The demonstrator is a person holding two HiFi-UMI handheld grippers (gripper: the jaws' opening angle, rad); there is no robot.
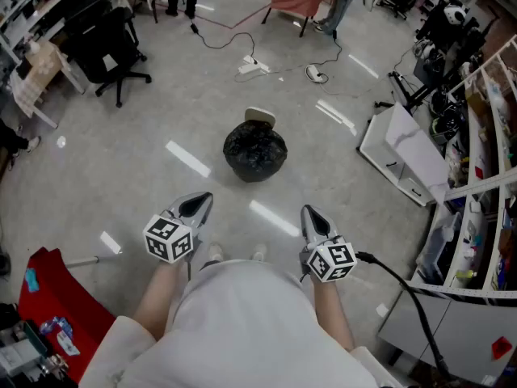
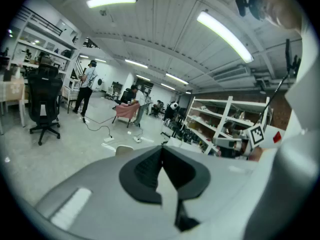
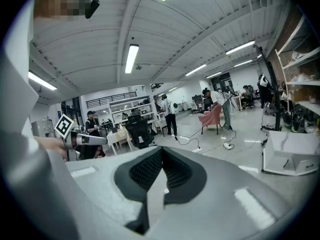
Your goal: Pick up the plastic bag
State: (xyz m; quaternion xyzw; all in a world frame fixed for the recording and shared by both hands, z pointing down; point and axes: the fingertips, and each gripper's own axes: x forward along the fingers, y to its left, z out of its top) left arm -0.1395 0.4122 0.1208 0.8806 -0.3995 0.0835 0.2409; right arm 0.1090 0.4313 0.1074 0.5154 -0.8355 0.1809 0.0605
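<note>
The fingers (image 2: 144, 171) of the left gripper (image 1: 199, 206) are closed tip to tip on nothing, and so are those of the right gripper (image 1: 313, 219). Both grippers are held low in front of the person and tilt slightly down.

The bag (image 1: 255, 152) sits on the floor (image 1: 161, 128) straight ahead, well apart from both grippers and about midway between their lines, so neither hand is clearly nearer. It is a black, glossy, crinkled mound, rounded and only a little wider than deep, with no marked long axis. I cannot make out a neck or knot. Thin film like that should crumple and give under a pinch, so a raised fold on top looks the likeliest hold.

A pale flat thing (image 1: 259, 117) lies just behind the bag, seemingly touching it. The floor is smooth grey with streaks of reflected light. Farther off, a cable (image 1: 218, 35) runs to a white power strip (image 1: 253, 65), and a black office chair (image 1: 109, 43) stands to the left.
</note>
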